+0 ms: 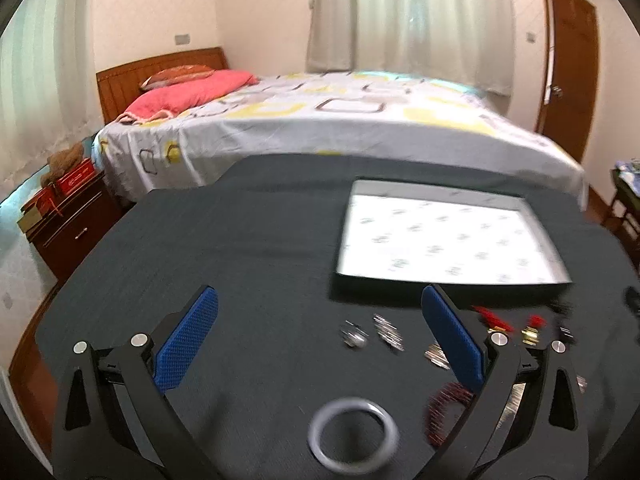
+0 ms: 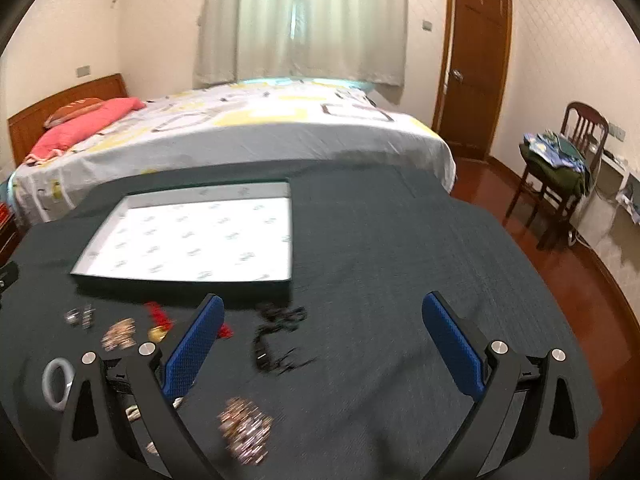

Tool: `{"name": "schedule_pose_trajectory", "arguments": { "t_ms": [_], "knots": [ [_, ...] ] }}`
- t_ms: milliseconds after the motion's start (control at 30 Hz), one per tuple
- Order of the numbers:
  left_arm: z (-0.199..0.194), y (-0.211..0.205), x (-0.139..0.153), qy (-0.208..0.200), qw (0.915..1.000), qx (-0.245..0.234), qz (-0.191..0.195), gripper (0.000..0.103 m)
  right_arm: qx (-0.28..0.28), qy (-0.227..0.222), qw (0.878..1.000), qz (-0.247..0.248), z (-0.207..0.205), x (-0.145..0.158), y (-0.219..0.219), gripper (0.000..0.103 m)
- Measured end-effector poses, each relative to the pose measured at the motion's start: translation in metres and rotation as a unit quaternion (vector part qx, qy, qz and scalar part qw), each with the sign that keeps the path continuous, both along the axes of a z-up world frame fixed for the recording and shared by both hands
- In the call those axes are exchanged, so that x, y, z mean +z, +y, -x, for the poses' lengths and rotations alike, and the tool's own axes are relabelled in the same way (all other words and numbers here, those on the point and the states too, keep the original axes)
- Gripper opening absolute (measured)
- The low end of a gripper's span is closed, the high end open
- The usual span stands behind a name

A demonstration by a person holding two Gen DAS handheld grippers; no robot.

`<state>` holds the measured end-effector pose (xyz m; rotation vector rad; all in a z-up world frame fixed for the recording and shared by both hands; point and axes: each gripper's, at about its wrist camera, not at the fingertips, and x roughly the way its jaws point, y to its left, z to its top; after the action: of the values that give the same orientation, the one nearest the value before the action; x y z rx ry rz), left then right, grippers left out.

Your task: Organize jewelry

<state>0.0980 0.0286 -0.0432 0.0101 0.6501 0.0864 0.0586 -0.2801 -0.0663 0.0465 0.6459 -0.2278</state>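
Left tongs [image 1: 320, 320]: wide open, holding nothing, hovering above the table [image 1: 240, 240] covered in dark cloth.
Right tongs [image 2: 322, 332]: also wide open and empty, over the same table.
Tray [image 1: 340, 240]: a shallow box with a white printed lining, ahead of the left tongs and off to their right; from the right tongs it lies ahead and to the left [image 2: 288, 200]. Nothing lies in it that I can see.
White bangle [image 1: 354, 432]: flat on the cloth between the left tongs' 2 arms, close below the camera.
Silver pieces [image 1: 370, 334]: 2 small blurred clusters just ahead, between the blue pads but nearer the right one; too smeared to name more closely.
Dark red beaded bracelet [image 1: 444, 408]: partly hidden behind the left tongs' right arm.
Red tasselled pieces with gold caps [image 1: 496, 320]: beyond that right arm, near the tray's front edge.
Black chain [image 2: 276, 336]: loosely tangled between the right tongs' pads, closer to the left pad.
Rose-gold cluster [image 2: 246, 430]: near the camera, between the right tongs' arms — heavily blurred.
Progress: by my reading the sorting has not begun — every piece I can see rests on the cloth and the tray is bare.
Left to do: each item has yet to be picked up and laid in the tray, assuming that is where they belong.
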Motion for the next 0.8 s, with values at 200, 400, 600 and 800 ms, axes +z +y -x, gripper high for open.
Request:
{"name": "schedule_pose_trajectory", "arguments": {
  "t_ms": [200, 400, 600, 800],
  "knots": [
    [0.050, -0.017, 0.022, -0.029, 0.9993, -0.005, -0.021, 0.099, 0.039, -0.015, 0.999, 0.020, 0.037, 0.018, 0.032, 0.096],
    [0.077, -0.017, 0.032, -0.029, 0.9994, -0.011, -0.015, 0.099, 0.054, -0.036, 0.997, 0.031, 0.060, 0.034, 0.048, 0.096],
    [0.096, -0.019, 0.038, -0.039, 0.9989, -0.026, -0.010, 0.099, 0.054, -0.049, 0.997, 0.027, 0.072, 0.041, 0.050, 0.096],
    [0.107, -0.018, 0.044, -0.049, 0.9983, -0.032, 0.003, 0.099, 0.052, -0.060, 0.997, 0.024, 0.079, 0.045, 0.049, 0.096]
  ]
}}
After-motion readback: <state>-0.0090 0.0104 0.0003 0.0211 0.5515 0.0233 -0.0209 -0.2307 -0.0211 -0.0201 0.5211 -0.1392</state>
